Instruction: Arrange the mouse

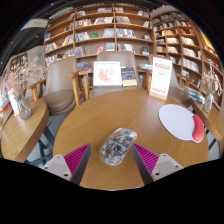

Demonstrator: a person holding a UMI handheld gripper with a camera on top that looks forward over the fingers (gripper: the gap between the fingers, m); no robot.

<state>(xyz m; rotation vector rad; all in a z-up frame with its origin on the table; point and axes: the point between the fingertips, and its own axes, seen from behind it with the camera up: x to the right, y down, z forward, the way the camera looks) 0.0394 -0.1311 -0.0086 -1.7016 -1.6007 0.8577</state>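
Observation:
A see-through mouse (116, 145) lies on a round wooden table (95, 118), between my two fingers and a little ahead of their tips. A gap shows on each side of it. My gripper (113, 158) is open, its magenta pads (75, 157) spread wide to either side of the mouse. A white round mouse pad (180, 121) lies on the table to the right, beyond the right finger.
A red object (198, 128) lies at the mouse pad's right edge. Wooden chairs (62, 82) stand behind the table. Display signs (107, 73) and bookshelves (100, 30) fill the back. Another wooden table (20, 135) is at the left.

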